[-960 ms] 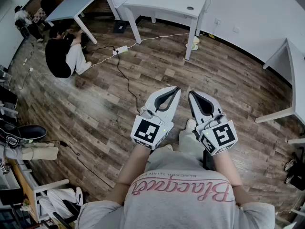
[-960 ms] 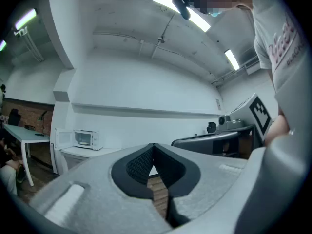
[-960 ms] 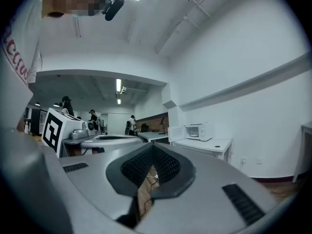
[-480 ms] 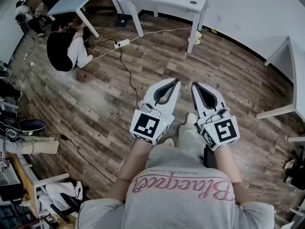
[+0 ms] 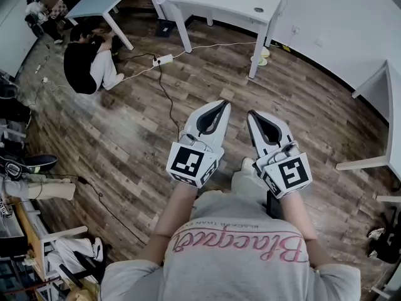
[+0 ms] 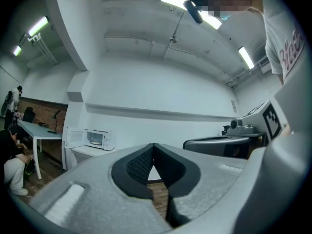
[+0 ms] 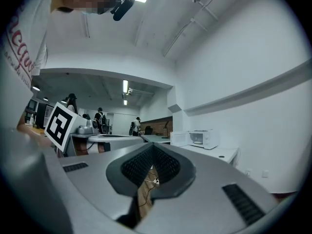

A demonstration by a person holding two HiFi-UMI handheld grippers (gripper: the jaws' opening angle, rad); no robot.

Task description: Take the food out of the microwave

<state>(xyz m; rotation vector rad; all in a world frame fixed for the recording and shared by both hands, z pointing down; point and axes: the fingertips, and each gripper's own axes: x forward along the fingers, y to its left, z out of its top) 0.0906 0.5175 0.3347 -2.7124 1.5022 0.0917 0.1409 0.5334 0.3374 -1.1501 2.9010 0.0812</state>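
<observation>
Left gripper (image 5: 224,104), right gripper (image 5: 251,114) — both closed (empty); microwave (image 6: 99,139) well ahead.

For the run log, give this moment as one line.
left gripper: shut, empty | right gripper: shut, empty | microwave: door open, far ahead on table

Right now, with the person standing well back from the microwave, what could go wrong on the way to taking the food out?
1. A black cable and a power strip lie on the floor towards the white table; a foot could catch on them.
2. The door of the microwave hangs open; a gripper might knock it.
3. The left gripper and right gripper are shut and empty; both must open before any grasp.
</observation>
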